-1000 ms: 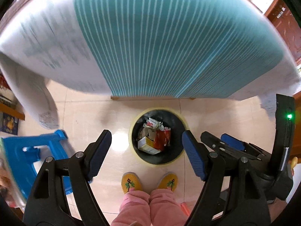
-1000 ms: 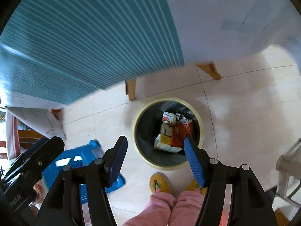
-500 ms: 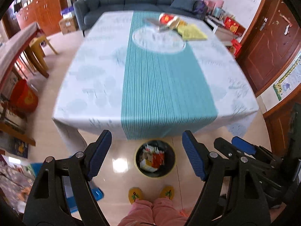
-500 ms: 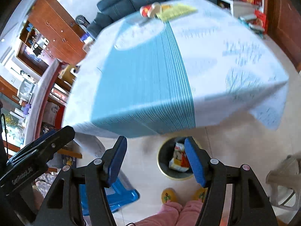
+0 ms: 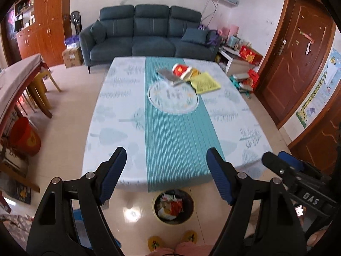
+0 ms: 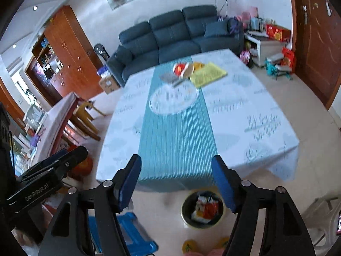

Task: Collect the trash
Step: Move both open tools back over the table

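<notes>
We hold both grippers, left gripper (image 5: 166,177) released, right gripper (image 6: 177,181) opening, empty; wrappers (image 5: 189,75) sit upper centre: overreaching may scatter them.

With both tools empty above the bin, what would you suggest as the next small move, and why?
Probably reach the right tool across the tablecloth-covered table toward the yellow paper sheet: trash remains at the far end, and its jaws are opening with nothing between them.

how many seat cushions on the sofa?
3 on the sofa: left, middle, right. Table edge may hide some of the front.
</notes>
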Demonstrator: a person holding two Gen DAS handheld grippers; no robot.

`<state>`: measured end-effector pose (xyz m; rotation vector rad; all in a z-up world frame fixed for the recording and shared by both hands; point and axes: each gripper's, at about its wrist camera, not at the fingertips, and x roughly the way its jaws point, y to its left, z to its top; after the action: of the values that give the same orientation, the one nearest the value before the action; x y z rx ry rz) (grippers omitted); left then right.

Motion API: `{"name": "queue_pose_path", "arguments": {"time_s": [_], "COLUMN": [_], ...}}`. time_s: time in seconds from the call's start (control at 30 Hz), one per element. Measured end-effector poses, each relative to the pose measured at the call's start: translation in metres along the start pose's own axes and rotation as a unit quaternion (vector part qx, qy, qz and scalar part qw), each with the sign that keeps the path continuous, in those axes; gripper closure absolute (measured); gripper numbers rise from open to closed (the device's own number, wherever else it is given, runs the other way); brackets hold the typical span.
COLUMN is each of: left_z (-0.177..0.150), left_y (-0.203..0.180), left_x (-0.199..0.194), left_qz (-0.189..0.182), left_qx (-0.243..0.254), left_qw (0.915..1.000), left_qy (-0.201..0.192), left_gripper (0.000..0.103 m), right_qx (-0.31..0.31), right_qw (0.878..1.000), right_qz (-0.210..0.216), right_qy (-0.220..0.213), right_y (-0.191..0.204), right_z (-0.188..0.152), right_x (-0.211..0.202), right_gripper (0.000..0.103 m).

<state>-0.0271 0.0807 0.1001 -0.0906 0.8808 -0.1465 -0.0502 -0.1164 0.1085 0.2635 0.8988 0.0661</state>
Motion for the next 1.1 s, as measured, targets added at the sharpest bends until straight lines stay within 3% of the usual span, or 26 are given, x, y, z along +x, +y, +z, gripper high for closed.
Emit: {"name": "queue_pose_path", "arguments": {"time_s": [0.2, 0.33, 0.47, 0.57, 0.83, 1.1], "left_z": [0.028, 0.046, 0.069, 0.094, 0.177, 0.228], "left_y": [0.001, -0.001, -0.003, -0.006, -0.025, -0.04], "left_x": [0.005, 0.025, 0.056, 0.085, 0.209, 0.357], "left_qz": [0.001, 0.009, 0.017, 0.028, 0.041, 0.064], "left_qx": [0.009, 0.015, 0.006, -0.005, -0.078, -0.138], "left_qw": [0.9999, 0.9998, 0.9998, 0.9996, 0.9946, 0.982], "left_qy": [-0.012, -0.007, 0.002, 0.005, 0.053, 0.112], "left_gripper": [0.028, 0.028, 0.028, 0.027, 0.024, 0.022], "right_qx": [0.005, 0.004, -0.031, -0.078, -0.219, -0.232], "right_qw": [1.0, 1.0, 0.999, 0.997, 0.974, 0.964], "right_qz": [0.009, 0.019, 0.024, 0.026, 0.01, 0.028], "right_qy": [-0.011, -0.005, 0.002, 0.009, 0.05, 0.127], "right_y": [0.0, -0.011, -0.023, -0.033, -0.08, -0.145], "right_z": [0.035, 0.057, 0.094, 0.128, 0.227, 0.306], "right_x": [0.007, 0.034, 0.072, 0.11, 0.244, 0.396], "right_gripper": [0.028, 0.024, 0.023, 0.016, 0.015, 0.012]}}
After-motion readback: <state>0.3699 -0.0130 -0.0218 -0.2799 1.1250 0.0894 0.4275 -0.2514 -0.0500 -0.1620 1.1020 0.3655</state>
